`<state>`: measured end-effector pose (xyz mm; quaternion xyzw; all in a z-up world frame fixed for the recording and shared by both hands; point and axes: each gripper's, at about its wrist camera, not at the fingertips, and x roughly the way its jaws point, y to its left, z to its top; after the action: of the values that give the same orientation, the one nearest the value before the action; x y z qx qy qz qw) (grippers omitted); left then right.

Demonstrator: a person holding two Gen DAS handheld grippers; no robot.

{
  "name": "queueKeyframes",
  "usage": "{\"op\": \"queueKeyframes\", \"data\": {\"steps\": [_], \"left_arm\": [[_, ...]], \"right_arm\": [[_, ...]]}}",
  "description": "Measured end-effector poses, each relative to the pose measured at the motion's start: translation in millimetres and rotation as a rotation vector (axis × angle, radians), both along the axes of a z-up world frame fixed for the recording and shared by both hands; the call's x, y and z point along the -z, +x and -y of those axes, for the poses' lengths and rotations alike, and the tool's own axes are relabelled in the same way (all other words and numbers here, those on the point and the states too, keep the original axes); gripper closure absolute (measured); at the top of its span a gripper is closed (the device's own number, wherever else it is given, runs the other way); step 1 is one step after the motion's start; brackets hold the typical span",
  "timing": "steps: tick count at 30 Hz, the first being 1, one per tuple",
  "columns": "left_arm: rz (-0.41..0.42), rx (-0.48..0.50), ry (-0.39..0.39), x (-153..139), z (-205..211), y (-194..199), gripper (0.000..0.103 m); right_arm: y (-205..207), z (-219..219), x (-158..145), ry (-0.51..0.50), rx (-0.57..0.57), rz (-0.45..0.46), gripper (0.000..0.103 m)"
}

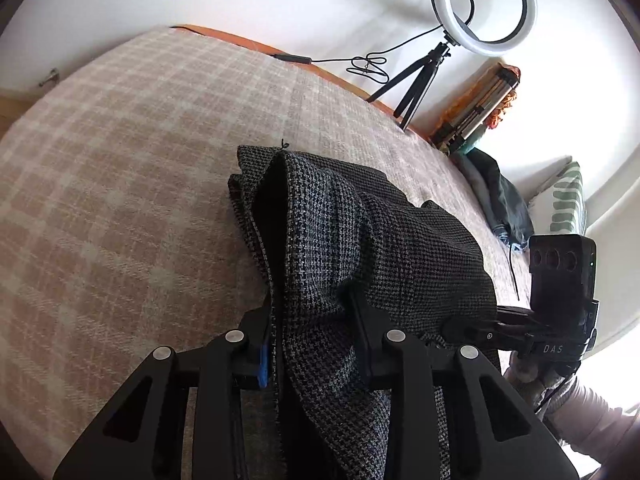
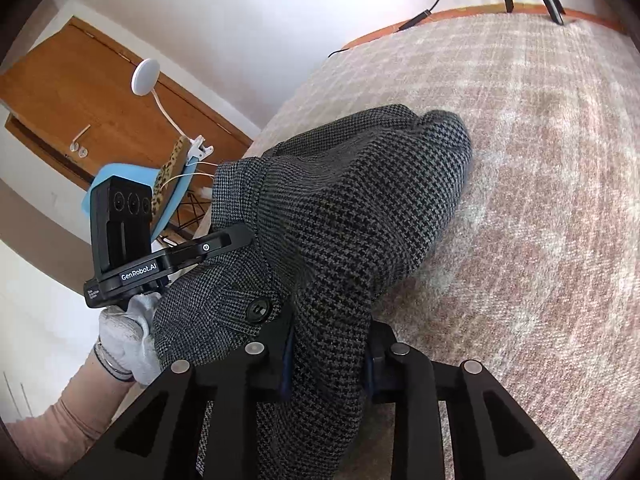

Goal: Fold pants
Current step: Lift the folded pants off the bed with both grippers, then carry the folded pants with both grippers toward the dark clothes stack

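Dark grey houndstooth pants [image 1: 360, 232] are bunched up and lifted over a bed with a pink-beige plaid blanket [image 1: 120, 160]. My left gripper [image 1: 316, 344] is shut on a fold of the pants near their edge. My right gripper [image 2: 328, 344] is shut on the waistband end, next to a black button [image 2: 258, 309]. The pants [image 2: 360, 200] drape forward from both grippers onto the blanket [image 2: 540, 200]. Each gripper shows in the other's view: the right one [image 1: 500, 320] at the pants' right side, the left one [image 2: 224, 242] at their left side.
A ring light on a black tripod [image 1: 480, 8] stands at the bed's far edge with a trailing cable. Dark clothes [image 1: 496, 196] and a striped pillow [image 1: 568, 200] lie at the right. A wooden door [image 2: 100, 100] and a blue chair [image 2: 132, 188] stand left of the bed.
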<state>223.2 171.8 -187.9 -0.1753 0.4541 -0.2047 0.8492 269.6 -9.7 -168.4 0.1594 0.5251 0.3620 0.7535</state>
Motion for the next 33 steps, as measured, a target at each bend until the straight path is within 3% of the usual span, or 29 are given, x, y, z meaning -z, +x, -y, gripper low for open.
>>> {"op": "queueKeyframes", "data": {"steps": [5, 15, 22, 33], "left_arm": [[0.063, -0.001, 0.048, -18.0, 5.7, -9.1, 0.078], [0.169, 0.028, 0.073, -56.5, 27.4, -20.1, 0.084], [0.154, 0.065, 0.074, -50.4, 54.9, -6.6, 0.085], [0.299, 0.181, 0.023, -102.4, 126.5, 6.5, 0.086]], "right_arm": [[-8.3, -7.7, -22.8, -0.041, -0.004, 0.087, 0.087], [-23.7, 4.1, -64.0, -0.095, 0.003, 0.224, 0.090], [-23.5, 31.8, -58.6, -0.128, 0.051, 0.190, 0.091], [-30.0, 105.8, -136.7, -0.239, 0.163, 0.381, 0.091]]}}
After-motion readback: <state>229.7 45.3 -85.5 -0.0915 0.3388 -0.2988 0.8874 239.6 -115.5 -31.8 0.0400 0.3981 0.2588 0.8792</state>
